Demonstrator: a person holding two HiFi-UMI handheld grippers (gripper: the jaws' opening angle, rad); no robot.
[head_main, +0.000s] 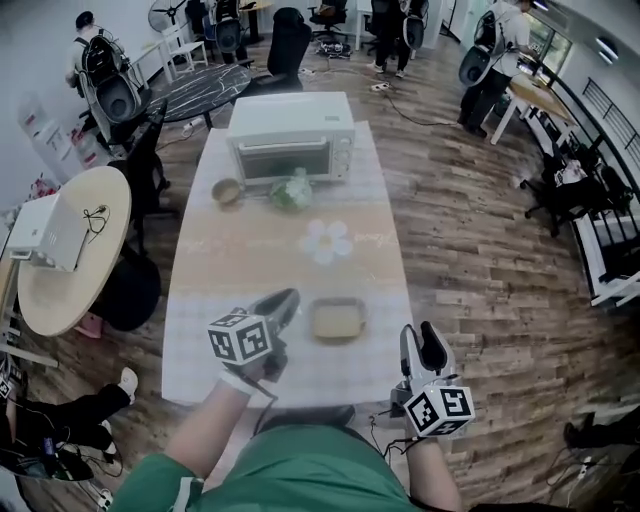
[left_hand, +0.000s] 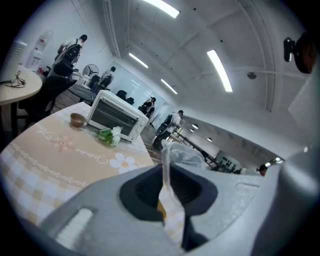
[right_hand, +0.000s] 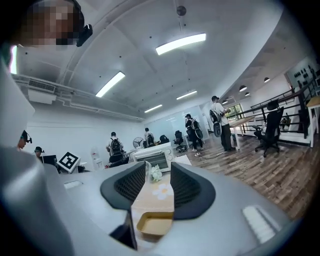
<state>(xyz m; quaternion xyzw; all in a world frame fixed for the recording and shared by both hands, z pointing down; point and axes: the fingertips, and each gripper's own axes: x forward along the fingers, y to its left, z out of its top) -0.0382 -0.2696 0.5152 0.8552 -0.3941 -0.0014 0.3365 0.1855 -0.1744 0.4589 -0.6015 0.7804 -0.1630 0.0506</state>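
Closest in, at the table's near edge, a person in a green top holds two grippers. The left gripper (head_main: 288, 300) reaches over the table (head_main: 200, 330), its jaws drawn almost together on a thin, crumpled piece of clear plastic (left_hand: 181, 155) that stands up out of the slit. Its tip is just beside the left edge of a shallow, square, pale-yellow tray (head_main: 338, 302). The tray looks empty in the right gripper view. The right gripper (head_main: 420, 345) hangs off the table's near right corner, jaws well apart, nothing between them. Further up the checked cloth is a printed white daisy (head_main: 327, 241). Beyond it are a small brown bowl (head_main: 227, 190), contents unclear, and a bunch of greens with white flowers (head_main: 292, 192). Both sit before a white toaster oven (head_main: 292, 135), door shut.
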